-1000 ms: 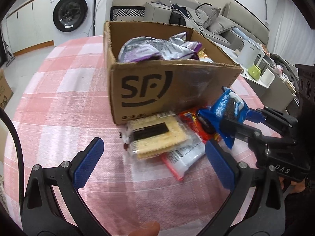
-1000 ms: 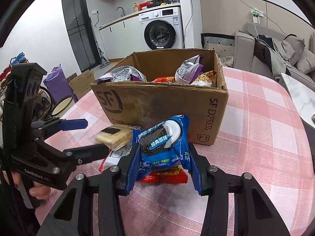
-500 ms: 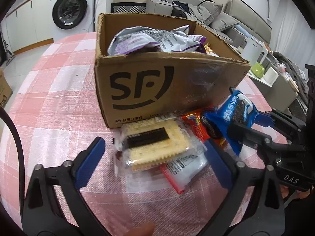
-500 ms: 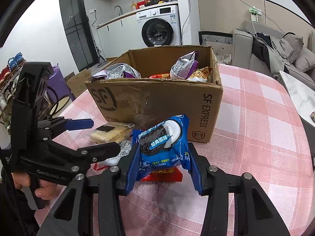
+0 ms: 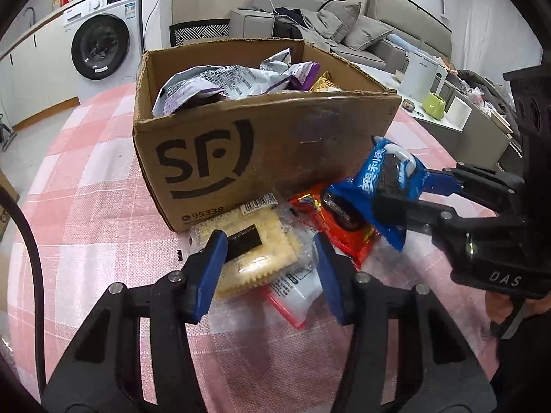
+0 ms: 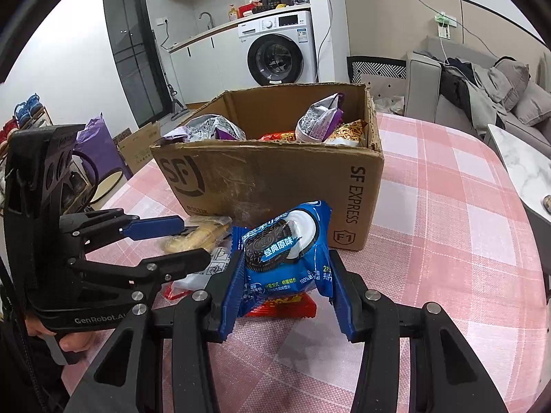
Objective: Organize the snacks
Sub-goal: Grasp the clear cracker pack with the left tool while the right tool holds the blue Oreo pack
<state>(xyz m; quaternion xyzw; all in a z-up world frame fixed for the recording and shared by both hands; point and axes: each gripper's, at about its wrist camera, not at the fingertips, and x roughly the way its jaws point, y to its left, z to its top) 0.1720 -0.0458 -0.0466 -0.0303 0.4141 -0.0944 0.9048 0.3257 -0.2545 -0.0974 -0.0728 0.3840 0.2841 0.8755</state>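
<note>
About halfway, seemingly: bags already in the cardboard box point(image 5: 224, 158). Clamping the Oreo pack point(image 6: 282, 241) in the right gripper point(image 6: 285, 261), just before it. Just been closing the left gripper point(image 5: 268, 241) around the cracker pack point(image 5: 255, 261) on the table point(image 5: 86, 206); can't tell if pinched. Red packets point(image 5: 344, 230) left too.

White front-loading washing machine point(image 6: 280, 53) stood under the counter; grey fabric sofa point(image 5: 365, 39) ran along the wall; pink-and-white checked tablecloth point(image 6: 447, 206) covered the table.
</note>
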